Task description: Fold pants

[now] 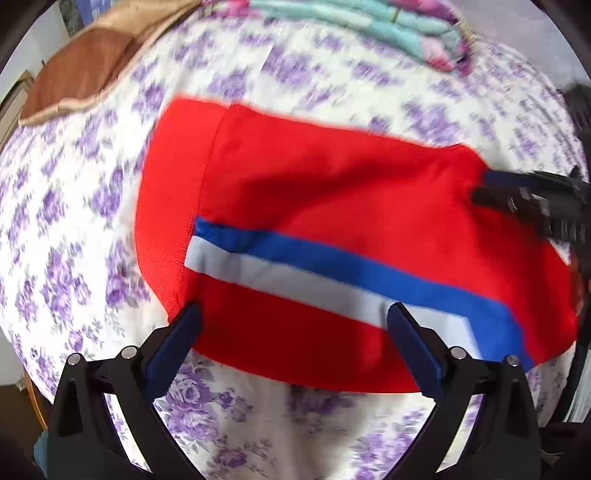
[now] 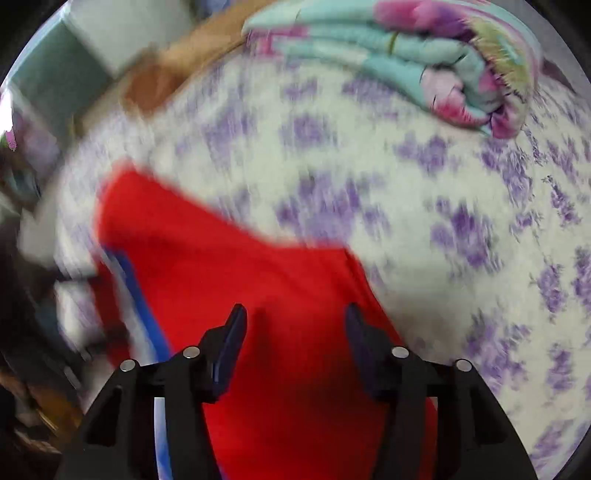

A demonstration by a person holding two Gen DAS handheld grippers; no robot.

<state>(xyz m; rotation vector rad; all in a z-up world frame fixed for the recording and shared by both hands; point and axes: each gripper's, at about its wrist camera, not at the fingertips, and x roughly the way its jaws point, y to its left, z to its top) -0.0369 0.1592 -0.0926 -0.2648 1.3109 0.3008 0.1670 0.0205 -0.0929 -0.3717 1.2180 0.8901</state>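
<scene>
The red pants (image 1: 314, 192) with a blue and white side stripe (image 1: 332, 273) lie folded on the purple-flowered bedsheet (image 1: 74, 221). My left gripper (image 1: 295, 314) is open, its fingers spread over the near edge of the pants, nothing between them. My right gripper (image 2: 295, 314) is open above the red cloth (image 2: 240, 277). It also shows at the right edge of the left wrist view (image 1: 532, 199), over the far right corner of the pants. The right wrist view is blurred.
A folded teal and pink quilt (image 2: 424, 62) lies at the far side of the bed, also in the left wrist view (image 1: 369, 26). A brown and tan pillow (image 1: 85, 70) lies at the far left. The flowered sheet (image 2: 461, 240) spreads to the right of the pants.
</scene>
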